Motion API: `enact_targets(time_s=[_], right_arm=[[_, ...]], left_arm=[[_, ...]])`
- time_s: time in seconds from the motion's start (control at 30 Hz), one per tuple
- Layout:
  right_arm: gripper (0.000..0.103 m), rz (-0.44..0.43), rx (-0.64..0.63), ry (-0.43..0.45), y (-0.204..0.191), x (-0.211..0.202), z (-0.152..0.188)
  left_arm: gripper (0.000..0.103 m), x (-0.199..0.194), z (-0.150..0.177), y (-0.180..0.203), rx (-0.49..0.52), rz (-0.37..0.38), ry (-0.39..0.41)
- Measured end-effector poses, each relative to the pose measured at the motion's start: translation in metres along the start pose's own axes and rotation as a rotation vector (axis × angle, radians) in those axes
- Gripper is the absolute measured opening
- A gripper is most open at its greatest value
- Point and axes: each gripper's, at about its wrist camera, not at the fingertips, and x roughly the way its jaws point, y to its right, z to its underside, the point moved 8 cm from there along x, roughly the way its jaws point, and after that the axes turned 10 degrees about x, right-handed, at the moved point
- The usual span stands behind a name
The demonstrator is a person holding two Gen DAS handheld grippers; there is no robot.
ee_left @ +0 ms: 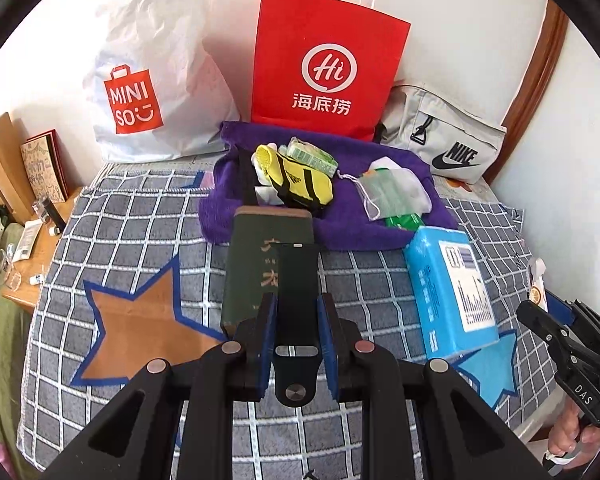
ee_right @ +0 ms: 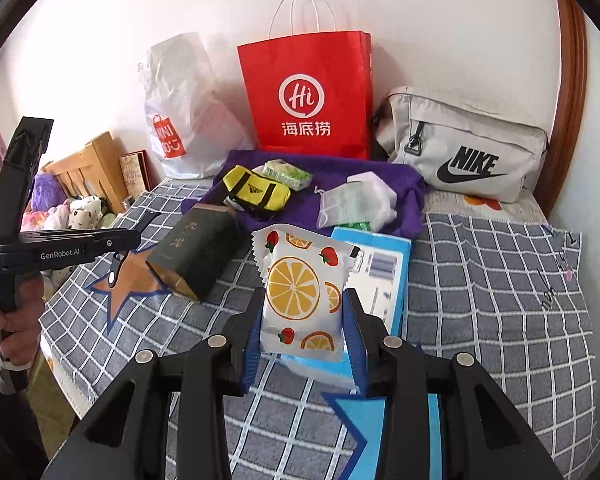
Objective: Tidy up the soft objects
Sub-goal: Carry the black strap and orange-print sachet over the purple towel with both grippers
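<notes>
My left gripper (ee_left: pixel 298 304) is shut on a black watch strap (ee_left: pixel 298 276), which sticks forward over a dark green box (ee_left: pixel 252 264). My right gripper (ee_right: pixel 305 300) is shut on a white packet (ee_right: pixel 300 280) printed with orange slices and strawberries, held above the checked bedspread (ee_right: pixel 480 300). Behind lies a purple towel (ee_left: pixel 340 228) carrying a small yellow bag (ee_left: pixel 306 184), a green tissue packet (ee_left: pixel 312 156) and a mesh pouch (ee_left: pixel 384 192). A blue tissue pack (ee_left: pixel 448 288) lies beside the towel. In the left wrist view the right gripper (ee_left: pixel 540 312) shows at the right edge.
Against the wall stand a white Miniso plastic bag (ee_left: pixel 148 88), a red paper bag (ee_left: pixel 324 68) and a grey Nike bag (ee_left: pixel 448 144). A wooden side table (ee_left: pixel 40 240) with small items is left of the bed. A hand (ee_right: pixel 12 320) grips the left tool.
</notes>
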Motion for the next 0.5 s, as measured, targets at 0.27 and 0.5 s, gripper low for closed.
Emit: enact_targets(time_s=[0.27, 0.5], right_arm=[[0.037, -0.001, -0.001, 0.016, 0.004, 0.017, -0.029], [0.037, -0.006, 0.004, 0.021, 0.005, 0.036, -0.052]], left_arm=[[0.020, 0.016, -0.021, -0.008, -0.019, -0.010, -0.005], [0.020, 0.032, -0.039, -0.017, -0.033, -0.019, -0.012]])
